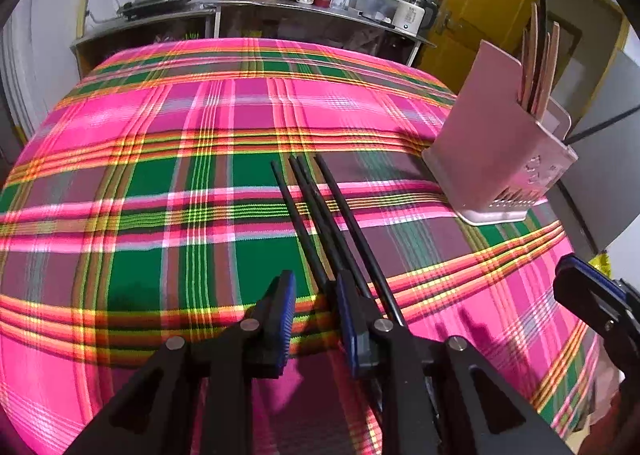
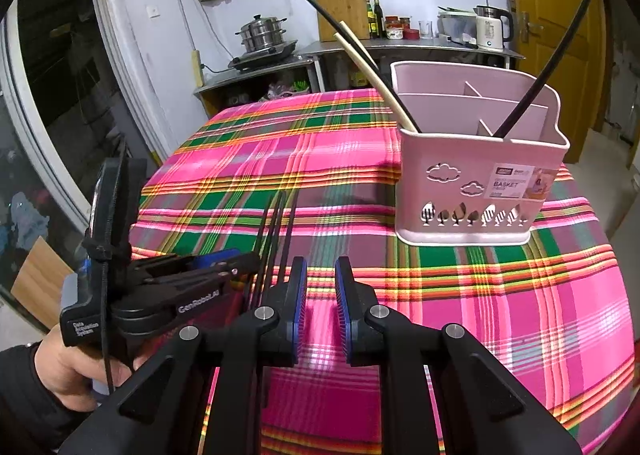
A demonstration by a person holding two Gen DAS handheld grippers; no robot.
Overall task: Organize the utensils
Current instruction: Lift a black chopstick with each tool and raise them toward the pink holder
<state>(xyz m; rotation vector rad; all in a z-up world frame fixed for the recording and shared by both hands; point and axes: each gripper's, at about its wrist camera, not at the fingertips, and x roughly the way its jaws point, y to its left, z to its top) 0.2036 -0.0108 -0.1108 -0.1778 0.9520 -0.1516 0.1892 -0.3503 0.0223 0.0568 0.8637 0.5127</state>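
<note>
Several black chopsticks (image 1: 320, 215) lie together on the plaid tablecloth (image 1: 160, 175). My left gripper (image 1: 316, 295) hangs just over their near ends, open, with only cloth showing in the gap. The sticks run under and to the right of its right finger (image 1: 352, 319). A pink utensil basket (image 2: 472, 183) stands at the right. In one of its compartments are a pale chopstick (image 2: 376, 83) and a black one (image 2: 348, 35), in another a second black one (image 2: 548, 67). My right gripper (image 2: 320, 279) is open and empty, in front of the basket. My left gripper (image 2: 244, 267) is at its left, tips by the black chopsticks (image 2: 276, 231).
A person's hand (image 2: 68, 367) holds the left gripper. Behind the table a metal counter (image 2: 400, 47) carries a steamer pot (image 2: 262, 33), a cutting board (image 2: 340, 7), bottles and a white kettle (image 2: 490, 29). A yellow door (image 2: 560, 15) is at the right.
</note>
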